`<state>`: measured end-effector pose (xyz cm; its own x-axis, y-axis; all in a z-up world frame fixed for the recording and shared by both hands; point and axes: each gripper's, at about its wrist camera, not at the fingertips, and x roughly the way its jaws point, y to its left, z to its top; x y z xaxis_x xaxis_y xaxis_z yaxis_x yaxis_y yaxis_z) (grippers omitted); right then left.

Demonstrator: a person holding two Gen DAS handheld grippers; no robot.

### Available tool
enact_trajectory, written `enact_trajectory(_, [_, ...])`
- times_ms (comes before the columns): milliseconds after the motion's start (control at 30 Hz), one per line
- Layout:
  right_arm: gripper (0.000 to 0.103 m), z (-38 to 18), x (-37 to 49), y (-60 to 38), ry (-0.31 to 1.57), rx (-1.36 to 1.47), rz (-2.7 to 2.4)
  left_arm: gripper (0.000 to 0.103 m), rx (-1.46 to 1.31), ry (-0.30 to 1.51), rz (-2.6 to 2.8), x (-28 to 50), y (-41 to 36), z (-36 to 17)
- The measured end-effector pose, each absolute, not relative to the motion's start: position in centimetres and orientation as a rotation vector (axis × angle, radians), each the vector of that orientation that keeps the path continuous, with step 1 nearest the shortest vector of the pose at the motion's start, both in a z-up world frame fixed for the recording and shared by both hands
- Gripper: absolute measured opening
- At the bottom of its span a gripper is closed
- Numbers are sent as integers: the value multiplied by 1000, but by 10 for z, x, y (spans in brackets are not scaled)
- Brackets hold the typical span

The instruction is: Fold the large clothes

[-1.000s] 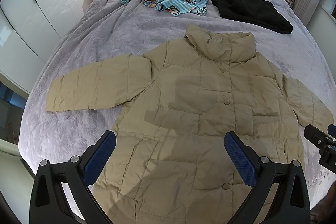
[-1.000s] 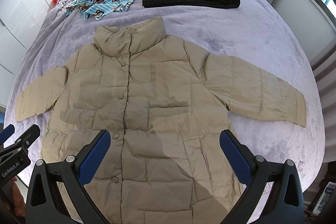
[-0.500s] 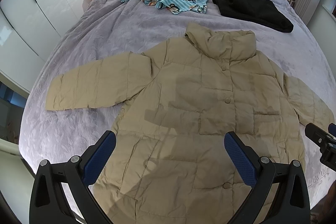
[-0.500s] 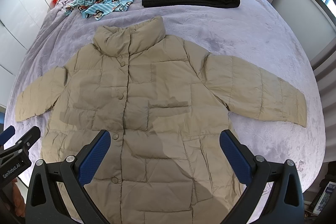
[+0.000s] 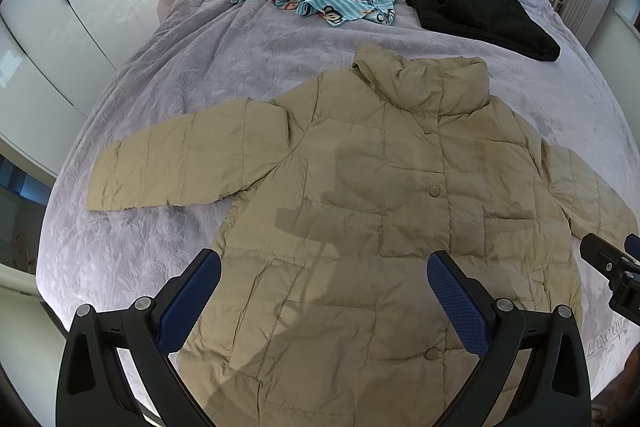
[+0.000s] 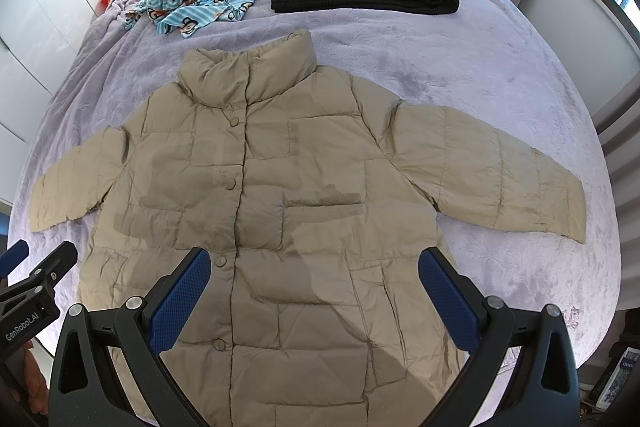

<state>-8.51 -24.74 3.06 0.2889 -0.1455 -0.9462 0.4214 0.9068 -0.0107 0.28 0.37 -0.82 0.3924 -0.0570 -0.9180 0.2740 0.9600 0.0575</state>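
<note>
Both tongs hang released over the jacket's lower half, holding nothing: left tongs above the hem on the left-sleeve side, right tongs above the button line. Each points forward along the garment toward its collar, level, side by side. Beige puffer jacket lies flat, front up, buttoned, sleeves spread on the lilac bed; likely staged for a first sleeve fold. Other clothes sit well apart near the pillows.

jacket: quilted matt cloth | bedspread: embossed plush | wardrobe doors: glossy
</note>
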Motion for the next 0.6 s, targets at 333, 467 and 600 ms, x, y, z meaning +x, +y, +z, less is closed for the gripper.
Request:
enact_trajectory(333, [103,30,-84,-248,1224,261,-384,103,212,1152,-212,3,3,-8])
enact_trajectory(467, [103,29,-84,-248,1226,261,-384,103,211,1152,-215,3,3,-8])
enact_trajectory(600, [103,30,-84,-247,1229,254,-388,103,208,1156,-215,2,4,-11])
